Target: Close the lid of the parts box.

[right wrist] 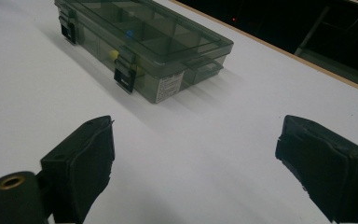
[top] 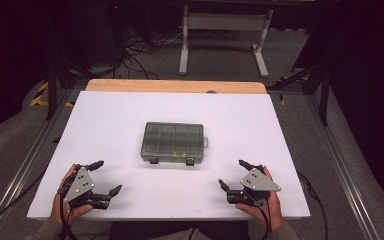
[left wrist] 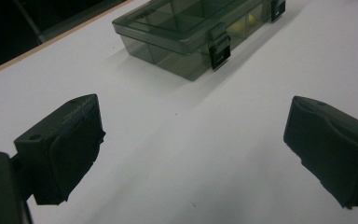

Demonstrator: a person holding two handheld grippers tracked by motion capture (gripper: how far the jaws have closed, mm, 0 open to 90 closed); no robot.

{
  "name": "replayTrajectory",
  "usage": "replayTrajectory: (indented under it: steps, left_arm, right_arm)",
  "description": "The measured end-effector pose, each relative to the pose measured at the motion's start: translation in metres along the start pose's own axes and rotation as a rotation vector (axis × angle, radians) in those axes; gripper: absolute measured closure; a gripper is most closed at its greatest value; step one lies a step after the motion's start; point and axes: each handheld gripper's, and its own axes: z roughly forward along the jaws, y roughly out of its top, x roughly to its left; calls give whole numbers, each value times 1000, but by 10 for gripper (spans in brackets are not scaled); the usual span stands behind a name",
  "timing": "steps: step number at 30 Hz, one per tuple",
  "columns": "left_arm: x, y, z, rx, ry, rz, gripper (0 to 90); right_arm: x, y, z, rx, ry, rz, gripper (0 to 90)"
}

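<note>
- Compartment box [top: 173,142]: smoky see-thru plastic, lid down, sits mid-frame in high view on the white table [top: 105,125]; upper centre of left gripper view [left wrist: 186,37], upper left of right gripper view [right wrist: 140,42].
- Two black latches [top: 154,160] on its near edge, both look snapped shut; small side tab [top: 206,142] on the right end.
- Inside: a yellow bit [right wrist: 113,54] and a blue bit [right wrist: 129,34], few others if any.
- Left gripper [top: 101,177]: lower left, jaws spread wide, holding nothing, well apart from box.
- Right gripper [top: 234,174]: lower right, jaws likewise spread, nothing between them.
- Handling, my guess: light, stiff, hard shell; smooth walls prob slippery, so it may skate on the table if pushed one-sided.
- Best hold: pin one end w/ one gripper, flick latches w/ the other; to lift, pinch across a short end wall, keep level so contents don't rattle.
</note>
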Motion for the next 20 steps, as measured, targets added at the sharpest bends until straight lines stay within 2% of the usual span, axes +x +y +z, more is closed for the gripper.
replayTrajectory:
  steps: [6, 20]
  left_arm:
    - [-1, 0, 0, -1, 1, -1, 53]
    - [0, 1, 1, 4, 2, -6, 55]
  right_arm:
    - [0, 1, -1, -4, 0, -10, 115]
    - [0, 1, -1, -5, 7, 3, 115]
